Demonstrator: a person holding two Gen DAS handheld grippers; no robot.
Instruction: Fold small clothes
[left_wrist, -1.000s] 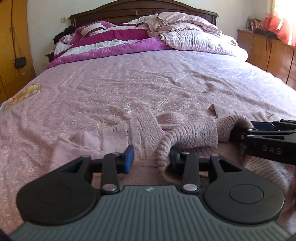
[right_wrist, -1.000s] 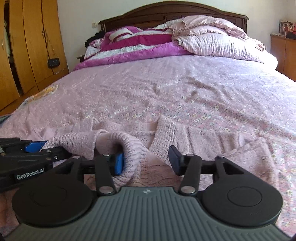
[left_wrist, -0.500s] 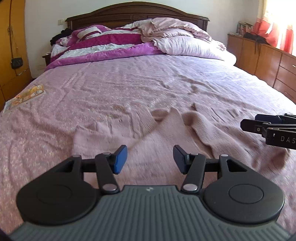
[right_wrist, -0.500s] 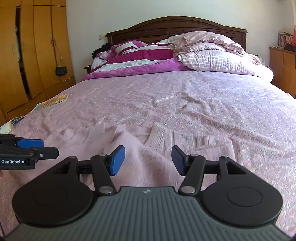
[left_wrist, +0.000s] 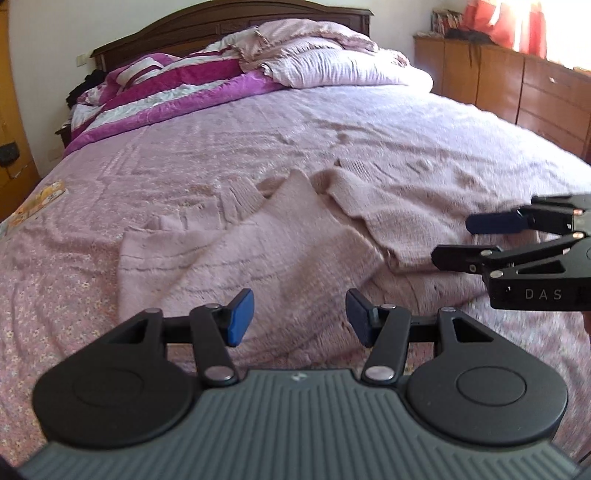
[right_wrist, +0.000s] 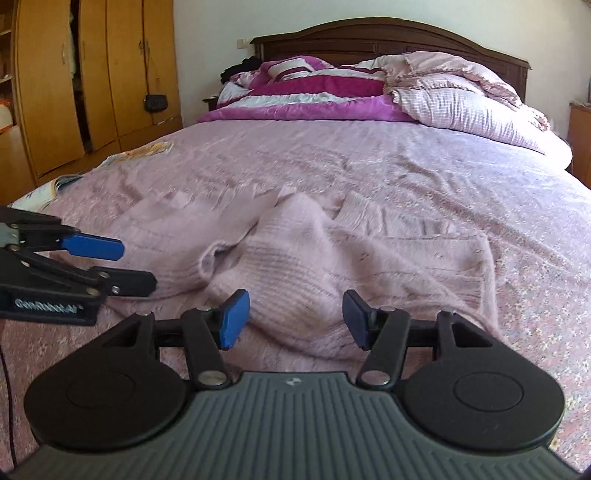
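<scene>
A pale pink knit sweater (left_wrist: 258, 254) lies spread on the pink floral bedspread (left_wrist: 332, 140), its sleeves folded in over the body. My left gripper (left_wrist: 300, 318) hovers at its near edge, open, with nothing between the blue pads. At the right of that view, my right gripper (left_wrist: 452, 240) is also open beside the sweater. In the right wrist view the sweater (right_wrist: 295, 258) lies just ahead of the open, empty right gripper (right_wrist: 293, 319). The left gripper (right_wrist: 135, 265) stands open at the left, clear of the knit.
Purple and pink quilts (left_wrist: 177, 92) and pillows are piled at the dark wooden headboard (right_wrist: 406, 40). A magazine (right_wrist: 147, 149) lies on the bed's left edge. Wooden wardrobes (right_wrist: 92, 92) stand to the left and a dresser (left_wrist: 517, 85) to the right.
Both grippers held rolled parts of the sweater a second ago. They have let go, opened wider and drawn back and apart; the sweater now lies flat.
</scene>
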